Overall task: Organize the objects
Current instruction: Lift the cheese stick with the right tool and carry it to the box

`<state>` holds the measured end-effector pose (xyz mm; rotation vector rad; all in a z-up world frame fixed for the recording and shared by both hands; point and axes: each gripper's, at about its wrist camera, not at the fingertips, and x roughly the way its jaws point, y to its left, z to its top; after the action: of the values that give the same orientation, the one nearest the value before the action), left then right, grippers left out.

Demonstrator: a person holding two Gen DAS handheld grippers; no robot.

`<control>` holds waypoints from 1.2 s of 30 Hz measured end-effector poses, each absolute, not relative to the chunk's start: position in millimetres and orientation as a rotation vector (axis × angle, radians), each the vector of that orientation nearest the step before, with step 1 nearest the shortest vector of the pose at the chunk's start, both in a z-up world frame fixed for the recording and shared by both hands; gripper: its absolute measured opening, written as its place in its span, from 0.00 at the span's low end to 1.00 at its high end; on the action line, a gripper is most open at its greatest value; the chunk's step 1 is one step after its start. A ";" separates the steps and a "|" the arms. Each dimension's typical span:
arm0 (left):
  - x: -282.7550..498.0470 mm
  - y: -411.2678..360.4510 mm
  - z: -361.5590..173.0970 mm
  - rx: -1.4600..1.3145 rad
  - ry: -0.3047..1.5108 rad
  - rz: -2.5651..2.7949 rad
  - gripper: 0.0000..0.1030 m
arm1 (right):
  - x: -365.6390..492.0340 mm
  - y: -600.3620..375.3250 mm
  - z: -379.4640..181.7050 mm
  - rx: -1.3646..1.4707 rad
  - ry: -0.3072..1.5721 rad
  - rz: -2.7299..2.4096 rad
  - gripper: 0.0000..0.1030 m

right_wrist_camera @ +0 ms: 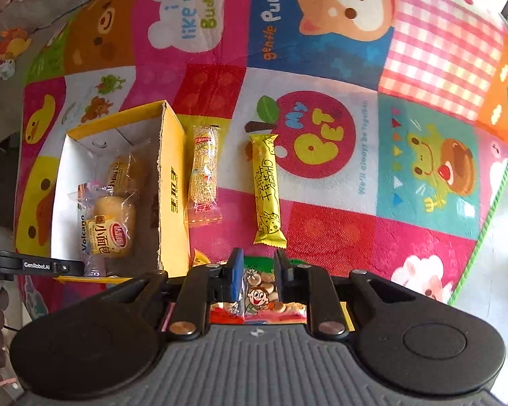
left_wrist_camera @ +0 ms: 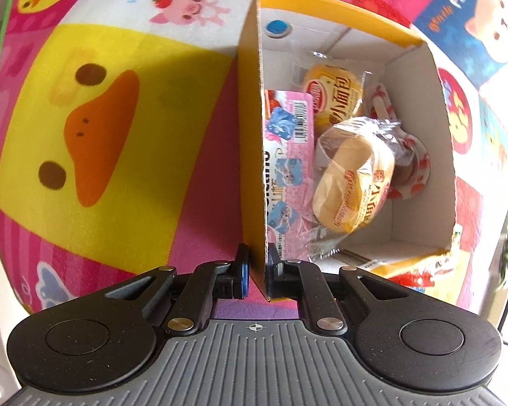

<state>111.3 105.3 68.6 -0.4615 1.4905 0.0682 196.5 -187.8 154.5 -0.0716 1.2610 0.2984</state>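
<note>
The right gripper (right_wrist_camera: pixel 256 272) pinches a green and red snack packet (right_wrist_camera: pixel 257 299) with a cartoon face between its jaws. On the bright cartoon play mat (right_wrist_camera: pixel 321 67), a yellow cheese bar (right_wrist_camera: pixel 267 191) lies just ahead, and a clear-wrapped puffed rice bar (right_wrist_camera: pixel 204 177) lies to its left, close beside the yellow cardboard box (right_wrist_camera: pixel 173 189). Inside the box sit two wrapped small buns (right_wrist_camera: pixel 113 225). The left gripper (right_wrist_camera: pixel 34 265) reaches in at the box's near left corner
</note>
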 end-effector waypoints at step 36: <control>111.9 88.2 75.4 -0.463 1.493 0.220 0.11 | 276.0 -213.6 70.9 -0.099 1.309 0.414 0.21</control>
<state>111.9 88.2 75.4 -0.4631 1.4927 0.2198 276.0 -213.6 70.9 -0.0987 1.3086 0.4141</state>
